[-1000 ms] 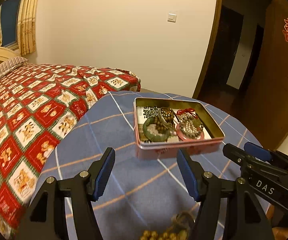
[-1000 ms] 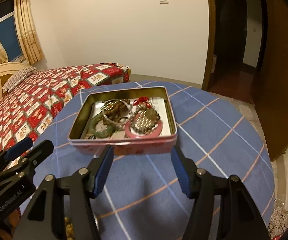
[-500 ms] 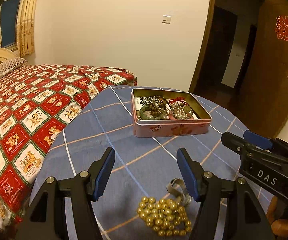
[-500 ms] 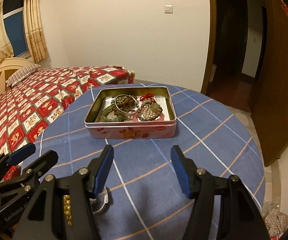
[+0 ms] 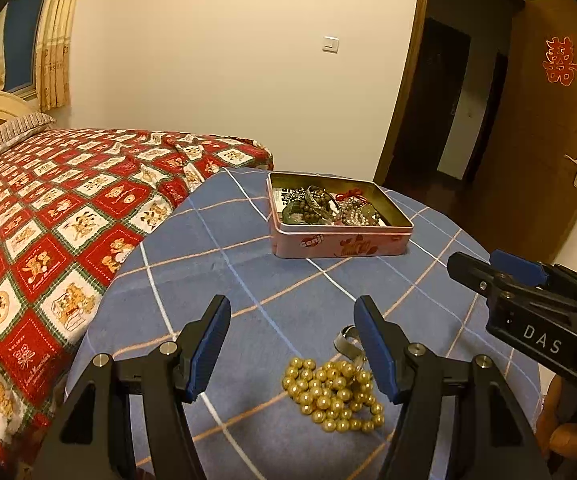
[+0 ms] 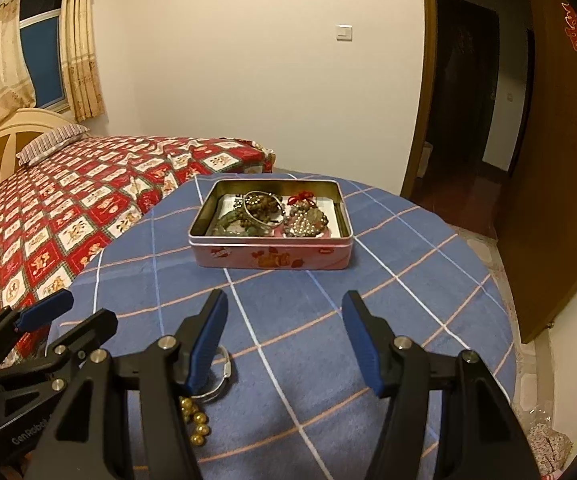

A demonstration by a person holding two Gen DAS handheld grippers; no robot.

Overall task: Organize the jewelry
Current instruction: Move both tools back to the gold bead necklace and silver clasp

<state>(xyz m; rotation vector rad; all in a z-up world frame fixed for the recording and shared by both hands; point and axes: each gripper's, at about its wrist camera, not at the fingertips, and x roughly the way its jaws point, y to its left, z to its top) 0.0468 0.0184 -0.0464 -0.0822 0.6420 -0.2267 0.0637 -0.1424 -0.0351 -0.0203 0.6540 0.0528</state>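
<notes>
A pink tin (image 5: 340, 242) (image 6: 272, 256) stands open on the round blue checked table (image 5: 248, 276), holding bracelets and bead strings (image 6: 266, 210). A heap of gold beads (image 5: 332, 394) (image 6: 194, 420) and a silver bangle (image 5: 346, 340) (image 6: 220, 372) lie on the cloth near the table's front. My left gripper (image 5: 290, 348) is open and empty, with the gold beads just below and between its fingers. My right gripper (image 6: 282, 340) is open and empty, right of the bangle; it shows at the right of the left wrist view (image 5: 528, 300).
A bed with a red patterned cover (image 5: 56, 216) stands close along the table's left side. An open doorway (image 6: 468, 92) and a brown wooden door (image 5: 540, 140) are at the right. A bag lies on the floor (image 6: 548, 444) right of the table.
Both grippers have pulled back from the tin toward the table's front and risen. The gold beads and silver bangle have come into view below them. Both stay open.
</notes>
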